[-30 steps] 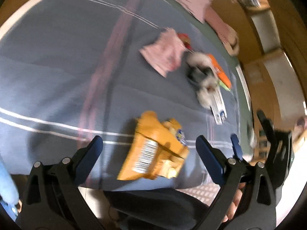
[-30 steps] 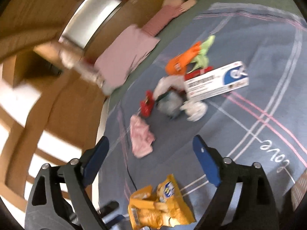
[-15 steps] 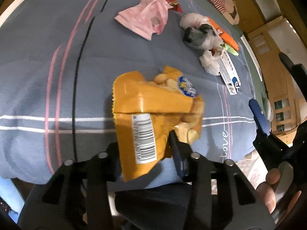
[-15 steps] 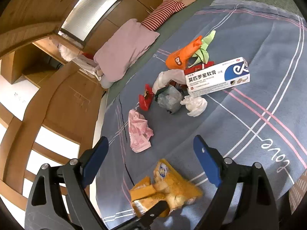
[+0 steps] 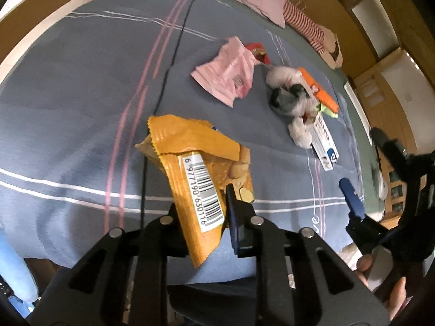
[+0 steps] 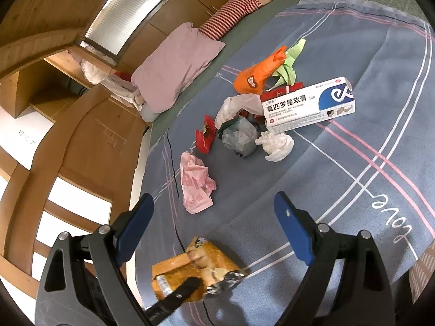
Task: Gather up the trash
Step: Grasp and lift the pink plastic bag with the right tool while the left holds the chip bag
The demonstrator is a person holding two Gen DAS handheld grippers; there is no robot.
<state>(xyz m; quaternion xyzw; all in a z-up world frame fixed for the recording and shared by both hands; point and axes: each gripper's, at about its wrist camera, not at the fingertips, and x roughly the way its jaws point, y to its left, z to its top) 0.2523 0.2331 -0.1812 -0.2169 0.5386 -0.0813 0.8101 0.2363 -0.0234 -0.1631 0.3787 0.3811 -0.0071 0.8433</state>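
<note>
the left gripper (image 5: 202, 212) has its jaws closing on the orange snack wrapper (image 5: 195, 157), pads pinching the barcode end of it, the rest of the packet crumpled and sticking out ahead over the near edge of the bed. from the right wrist view that same wrapper (image 6: 195, 269) sits low between the two arms with a dark finger across it. the right gripper (image 6: 212, 233) hangs off to the side, jaws wide apart, nothing between them, just blanket beneath. out past the wrapper, a pink plastic bag (image 6: 195, 187) lies flat on the blue-grey blanket (image 6: 339, 190) with its white and pink stripes. further on is the main heap: a red wrapper (image 6: 205, 134), a grey crumpled bag (image 6: 239, 135), a white tissue wad (image 6: 276, 144) just beside it, and a white and blue ointment box (image 6: 307, 103) touching the pile. behind those, an orange packet (image 6: 258, 73) and a green paper scrap (image 6: 288, 62). at the head of the bed, a mauve pillow (image 6: 174, 76) and a striped soft toy (image 6: 233, 13), well apart from the rubbish. a person's fingers (image 5: 394, 296) show at the right gripper's handle.
</note>
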